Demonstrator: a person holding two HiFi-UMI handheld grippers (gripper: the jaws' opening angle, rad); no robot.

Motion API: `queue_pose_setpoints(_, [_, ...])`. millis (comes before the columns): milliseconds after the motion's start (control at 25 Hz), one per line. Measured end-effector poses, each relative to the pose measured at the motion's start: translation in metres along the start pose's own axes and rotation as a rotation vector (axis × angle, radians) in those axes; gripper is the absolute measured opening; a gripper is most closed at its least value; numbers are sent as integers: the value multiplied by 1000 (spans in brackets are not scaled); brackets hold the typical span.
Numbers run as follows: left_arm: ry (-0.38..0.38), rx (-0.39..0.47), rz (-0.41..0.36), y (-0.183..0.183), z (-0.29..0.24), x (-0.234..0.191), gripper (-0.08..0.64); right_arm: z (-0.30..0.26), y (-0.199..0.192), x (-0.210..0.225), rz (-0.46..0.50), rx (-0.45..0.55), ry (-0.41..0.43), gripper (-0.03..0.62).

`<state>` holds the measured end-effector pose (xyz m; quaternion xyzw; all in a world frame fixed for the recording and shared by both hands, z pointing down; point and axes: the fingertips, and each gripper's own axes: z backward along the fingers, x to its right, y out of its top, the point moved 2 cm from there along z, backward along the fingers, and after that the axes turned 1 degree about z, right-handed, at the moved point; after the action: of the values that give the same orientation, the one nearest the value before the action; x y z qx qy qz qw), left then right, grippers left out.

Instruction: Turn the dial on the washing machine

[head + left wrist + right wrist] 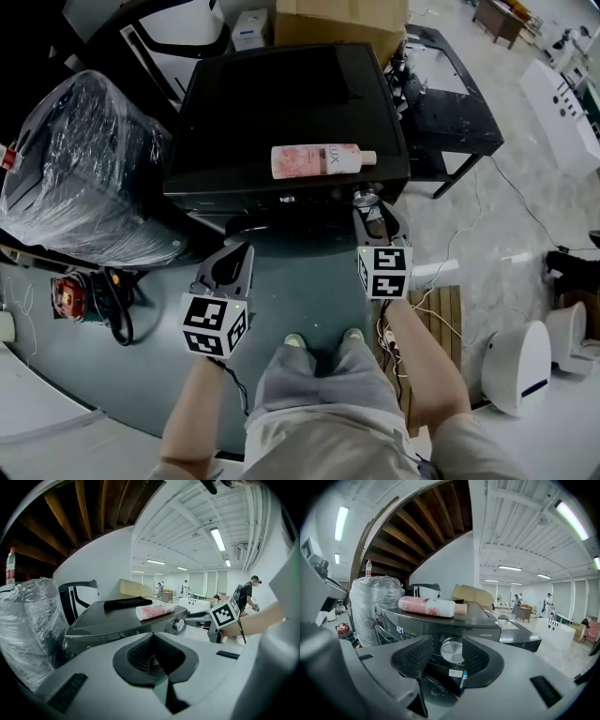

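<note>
A bulky dark bundle wrapped in clear plastic film (82, 169) stands at far left, tight against the side of the black top-loading washing machine (281, 94). On the grey floor below it lies a small red device with a black cable (70, 294). The left gripper (232, 259) is held low in front of the machine, clear of its front panel; its jaws stand apart with nothing between them. A pink-and-white plastic bottle (319, 160) lies on its side on the machine's lid, near the front edge, cap pointing right. A brown cardboard box (342, 23) sits behind the machine. The round silver dial (452, 649) is at the right end of the machine's front control panel, below the bottle's cap. The right gripper (372, 217) is raised to that dial: its jaws stand apart, the dial framed between the two black ribbed pads, with a sliver of gap visible on the left pad's side, so no clamp is established. A black table (450, 112) stands further right.
</note>
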<state>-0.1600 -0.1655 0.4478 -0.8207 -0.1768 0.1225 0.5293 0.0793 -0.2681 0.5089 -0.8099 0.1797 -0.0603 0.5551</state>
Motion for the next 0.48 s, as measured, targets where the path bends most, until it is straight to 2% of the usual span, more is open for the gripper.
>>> queue_pose_setpoints(160, [-12, -13, -46, 20, 14, 1, 20, 28, 28, -16, 0, -4, 95, 160])
queue_pose_setpoints(240, [-13, -4, -31, 32, 22, 1, 20, 43, 45, -21, -25, 10, 127, 135])
queue_pose_setpoints(360, [-17, 19, 4, 55, 30, 3, 19, 62, 77, -22, -56, 46, 146, 106])
queue_pose_setpoints(480, [-12, 35, -49, 80, 41, 8, 19, 82, 109, -21, -63, 84, 149, 80])
